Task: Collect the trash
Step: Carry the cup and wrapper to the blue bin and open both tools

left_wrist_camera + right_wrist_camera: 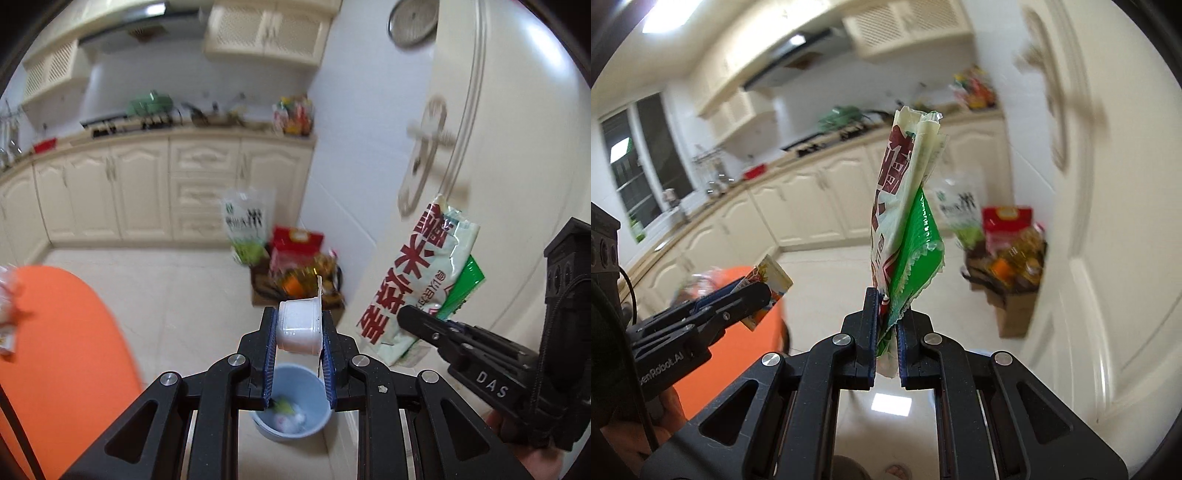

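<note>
Left gripper (298, 328) jaws pinching white plastic cup (299, 326) above blue bin (317, 410); right gripper (886, 325) jaws pinching snack wrappers (905, 221). Risk: off-centre release drops cup beside bin onto floor.

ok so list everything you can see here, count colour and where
small white plastic cup: one, white, clamped in the left tool above the bin
pale blue round bin: one, on the floor, scraps inside
white wrapper with red lettering: one, in the right tool
green foil wrapper: one, same grip
orange round table: one, left
cardboard box of groceries: one, brown, floor by the door
cream cabinets: a run along the far wall
left tool: black, shut on cup
right tool: black, shut on wrappers
</note>
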### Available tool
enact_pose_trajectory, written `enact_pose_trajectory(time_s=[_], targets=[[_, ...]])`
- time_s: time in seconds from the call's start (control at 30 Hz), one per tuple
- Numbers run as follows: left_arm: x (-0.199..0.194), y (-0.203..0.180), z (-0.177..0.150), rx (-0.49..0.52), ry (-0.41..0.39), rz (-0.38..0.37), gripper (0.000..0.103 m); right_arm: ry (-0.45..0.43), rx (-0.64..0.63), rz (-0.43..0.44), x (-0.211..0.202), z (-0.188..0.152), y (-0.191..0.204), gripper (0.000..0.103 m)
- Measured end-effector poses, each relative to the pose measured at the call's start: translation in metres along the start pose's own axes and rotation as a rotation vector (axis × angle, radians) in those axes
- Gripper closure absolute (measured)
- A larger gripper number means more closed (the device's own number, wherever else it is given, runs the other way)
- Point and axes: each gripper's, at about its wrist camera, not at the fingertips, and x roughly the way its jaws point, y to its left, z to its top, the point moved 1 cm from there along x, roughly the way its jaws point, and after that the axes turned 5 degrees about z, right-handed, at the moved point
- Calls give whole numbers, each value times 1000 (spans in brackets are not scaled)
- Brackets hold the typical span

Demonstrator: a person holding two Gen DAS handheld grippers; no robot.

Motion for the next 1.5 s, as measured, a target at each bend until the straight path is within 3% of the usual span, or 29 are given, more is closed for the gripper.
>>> enact_pose_trajectory(time_s=[0.2,0.4,0.47,0.63,0.73,0.77,0.8,0.93,1.0,1.07,1.17,1.5], targets=[[109,-8,-6,-35,180,-28,85,105,114,-38,58,-23,-72,94],[215,-20,21,-50,305,-11,85,204,208,-58,120,-46,-129,94],[261,-20,50,-56,341,-14,85,229,232,-64,136,-52,-141,94],[328,-17,51,-46,423,-3,85,285,284,-87,170,-69,-170,93],[354,-17,51,-27,454,17,78,304,302,-109,184,-74,-181,88],[358,-17,50,-19,462,18,64,308,309,-113,186,-75,-183,87],[365,-17,50,-18,470,26,41,311,322,-126,189,-76,-187,84],[368,-14,50,-25,451,88,20,303,346,-166,184,-77,-192,59],[372,-14,54,-26,446,110,10,299,363,-188,179,-74,-194,36],[368,-17,49,-17,437,128,6,289,378,-203,173,-75,-195,21],[356,-26,52,7,403,163,6,277,387,-216,166,-71,-191,10],[248,-41,52,37,242,209,1,194,357,-180,119,-46,-143,0]])
